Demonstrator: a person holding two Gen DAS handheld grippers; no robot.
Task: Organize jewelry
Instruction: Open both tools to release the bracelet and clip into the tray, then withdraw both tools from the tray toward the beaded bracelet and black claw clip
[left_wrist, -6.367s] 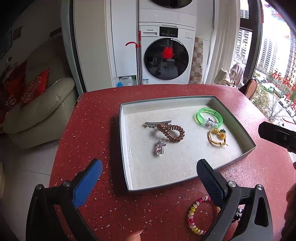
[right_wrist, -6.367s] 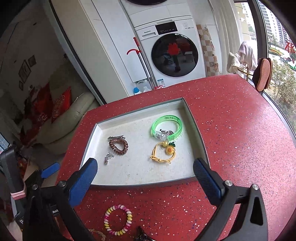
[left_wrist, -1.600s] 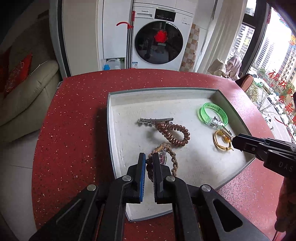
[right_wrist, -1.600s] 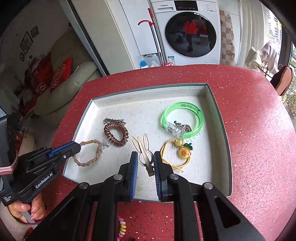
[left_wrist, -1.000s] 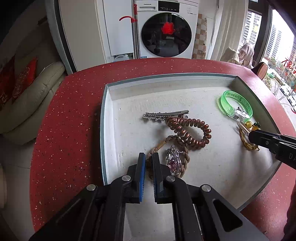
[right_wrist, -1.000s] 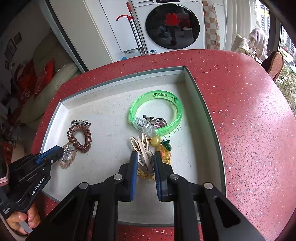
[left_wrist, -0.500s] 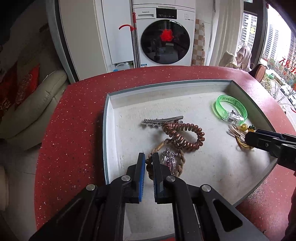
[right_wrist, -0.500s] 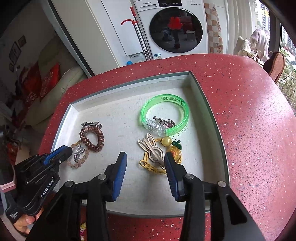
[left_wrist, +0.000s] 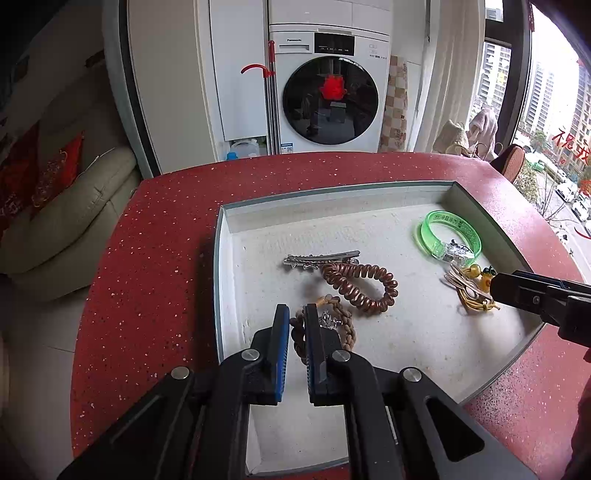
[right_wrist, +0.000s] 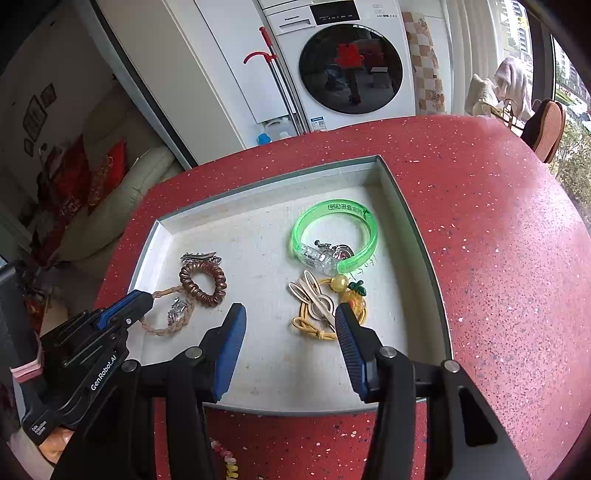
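Observation:
A grey tray (left_wrist: 225, 236) (right_wrist: 417, 229) sits on the red table. My left gripper (left_wrist: 295, 314) (right_wrist: 146, 297) is shut on a braided brown bracelet (left_wrist: 345, 325) (right_wrist: 162, 328) that lies at the tray's near left, around a small crystal charm (left_wrist: 327, 319) (right_wrist: 177, 308). My right gripper (right_wrist: 290, 319) is open, just in front of a beige rabbit hair clip (right_wrist: 314, 295) (left_wrist: 461, 278) lying on a yellow hair tie (right_wrist: 314, 330) (left_wrist: 474, 301). A brown spiral hair tie (left_wrist: 360, 286), a silver clip (left_wrist: 321, 258) and a green bangle (right_wrist: 334, 236) (left_wrist: 448, 236) also lie in the tray.
A pastel bead bracelet (right_wrist: 227, 458) lies on the red table (right_wrist: 498, 258) in front of the tray. A washing machine (left_wrist: 328, 96) and a beige sofa (left_wrist: 66, 218) stand beyond the table's far edge.
My right gripper let go of the rabbit clip onto the yellow hair tie, opened wider and drew back. My left gripper stays shut on the braided bracelet, pulled back slightly.

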